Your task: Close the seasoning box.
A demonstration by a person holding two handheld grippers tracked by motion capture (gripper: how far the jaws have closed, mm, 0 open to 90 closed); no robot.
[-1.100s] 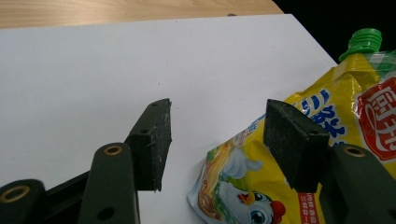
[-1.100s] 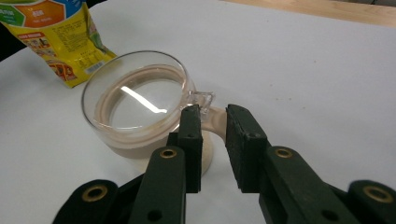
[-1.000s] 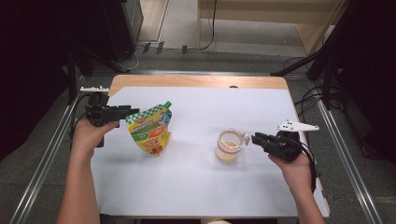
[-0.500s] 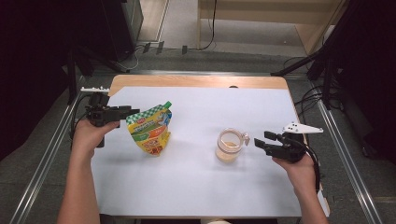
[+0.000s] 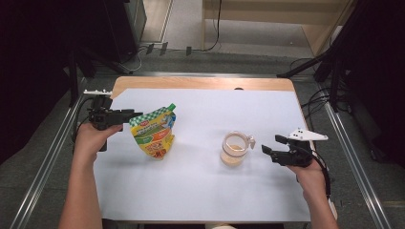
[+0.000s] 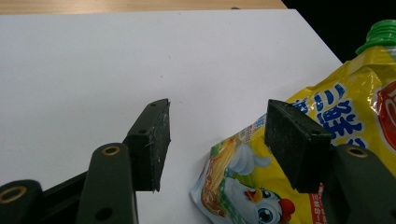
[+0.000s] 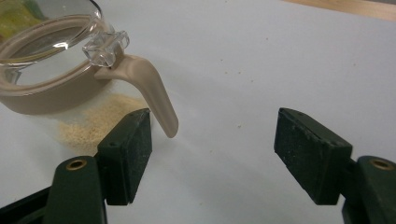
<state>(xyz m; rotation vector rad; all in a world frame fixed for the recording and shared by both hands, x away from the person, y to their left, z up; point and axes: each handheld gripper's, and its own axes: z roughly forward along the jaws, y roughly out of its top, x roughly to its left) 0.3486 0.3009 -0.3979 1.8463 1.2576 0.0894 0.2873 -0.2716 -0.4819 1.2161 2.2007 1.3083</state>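
Both grippers open beside pouch and jar

Grippers first: the left gripper (image 5: pixel 128 114) stands with its black jaws parted and pressing on nothing. In the left gripper view (image 6: pixel 217 140) the lower corner of the pouch lies between and beneath the pads, with a clear gap to each pad. The right gripper (image 5: pixel 265 150) is released as well; its jaws have just been opening, and in the right gripper view (image 7: pixel 212 154) nothing sits between them but bare table.

Taking the jar as the landmark, the wide white rectangular table (image 5: pixel 205 186) spreads under it on every side, with a strip of wood showing along the far edge, well beyond the jar.

The yellow and green printed foil pouch with a green screw cap (image 5: pixel 154 132) stands upright well to the left of the jar, and the left gripper sits just beyond it on that same side. A cartoon chicken shows on its front (image 6: pixel 261 205).

The small clear glass jar with a beige rim and a beige curved handle (image 5: pixel 234 149) stands upright, with pale powder in its bottom (image 7: pixel 98 123). Its handle (image 7: pixel 154 95) points toward the right gripper, which waits just to the right of the jar without touching it; the handle's tip hangs near the left-hand pad in that gripper's own view.
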